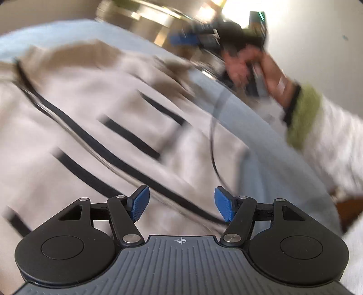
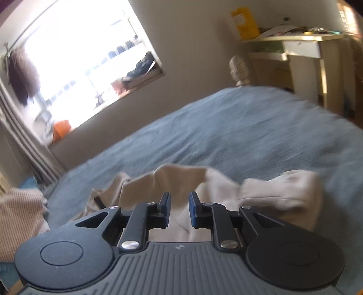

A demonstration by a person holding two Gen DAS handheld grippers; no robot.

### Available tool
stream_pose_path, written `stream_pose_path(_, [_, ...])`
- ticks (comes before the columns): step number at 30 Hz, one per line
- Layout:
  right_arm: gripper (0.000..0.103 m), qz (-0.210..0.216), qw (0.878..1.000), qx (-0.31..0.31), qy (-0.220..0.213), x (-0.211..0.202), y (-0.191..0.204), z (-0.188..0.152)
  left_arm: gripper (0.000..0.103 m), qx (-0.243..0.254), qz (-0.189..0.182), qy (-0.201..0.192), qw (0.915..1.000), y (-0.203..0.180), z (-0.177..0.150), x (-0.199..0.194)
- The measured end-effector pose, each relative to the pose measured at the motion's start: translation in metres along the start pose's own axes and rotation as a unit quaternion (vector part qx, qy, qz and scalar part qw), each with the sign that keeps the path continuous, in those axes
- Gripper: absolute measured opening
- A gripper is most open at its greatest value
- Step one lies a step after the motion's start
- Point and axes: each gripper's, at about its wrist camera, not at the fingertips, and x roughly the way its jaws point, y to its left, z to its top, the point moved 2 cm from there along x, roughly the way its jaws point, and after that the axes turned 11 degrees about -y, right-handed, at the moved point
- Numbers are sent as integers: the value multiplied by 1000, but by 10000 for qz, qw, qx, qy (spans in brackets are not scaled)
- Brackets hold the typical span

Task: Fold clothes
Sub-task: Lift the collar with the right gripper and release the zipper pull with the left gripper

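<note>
Left gripper point(image 1: 181, 203): jaws apart, empty, above pale beige black-striped garment point(image 1: 90, 127) | right gripper point(image 2: 179, 208): narrowly apart, gripping nothing | blue bedspread point(image 2: 238, 136) beneath.

We see a blue bedspread point(image 2: 226, 131), a bright window point(image 2: 86, 56), a cluttered desk point(image 2: 301, 45) and a yellow box point(image 2: 245, 21).

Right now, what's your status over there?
Left gripper open, empty. Right gripper slightly open, not gripping. Beige garment spread on blue bed. Nothing blocking.
</note>
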Motion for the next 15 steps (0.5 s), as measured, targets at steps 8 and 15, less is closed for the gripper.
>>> stream_pose_path(8, [25, 386, 9870, -1534, 282, 90, 37, -2, 64, -1318, 1437, -1125, 9743, 114, 131, 29])
stream_pose_path(15, [54, 1072, 9605, -2486, 639, 133, 38, 14, 64, -2741, 1643, -1387, 9374, 180, 202, 92])
